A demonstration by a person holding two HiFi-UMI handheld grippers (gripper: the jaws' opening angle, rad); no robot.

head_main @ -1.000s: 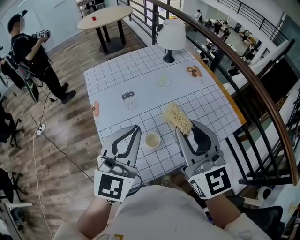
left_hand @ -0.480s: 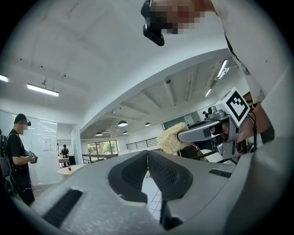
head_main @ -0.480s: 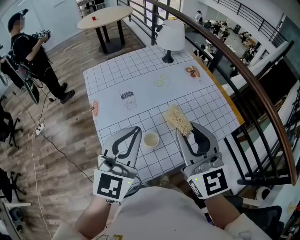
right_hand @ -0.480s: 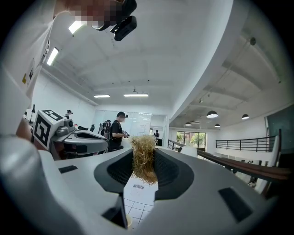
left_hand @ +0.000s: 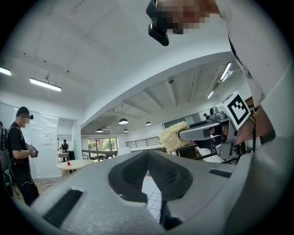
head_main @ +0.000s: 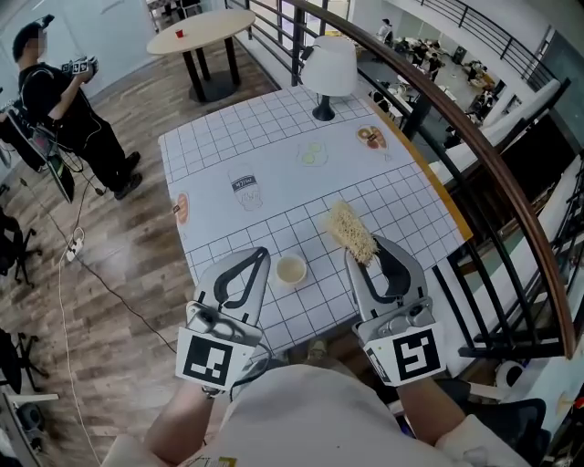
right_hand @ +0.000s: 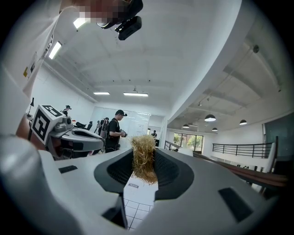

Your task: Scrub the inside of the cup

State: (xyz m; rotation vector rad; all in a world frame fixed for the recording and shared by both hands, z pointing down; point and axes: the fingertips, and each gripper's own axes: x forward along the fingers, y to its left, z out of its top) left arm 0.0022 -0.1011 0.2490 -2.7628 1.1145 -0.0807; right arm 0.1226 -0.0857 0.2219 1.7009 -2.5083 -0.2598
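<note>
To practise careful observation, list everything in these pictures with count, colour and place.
table: one, white grid cloth, centre
cup: one, cream, near part of the table
scrubber: one, straw-coloured, right of the cup
lamp: one, white, table's far edge
round table: one, pale wood, far left
red cup: one, on the round table
person: one, in black, standing at left
railing: one, dark, along the right
left gripper: one, light grey, shut and empty, left of the cup
right gripper: one, light grey, shut on the scrubber
</note>
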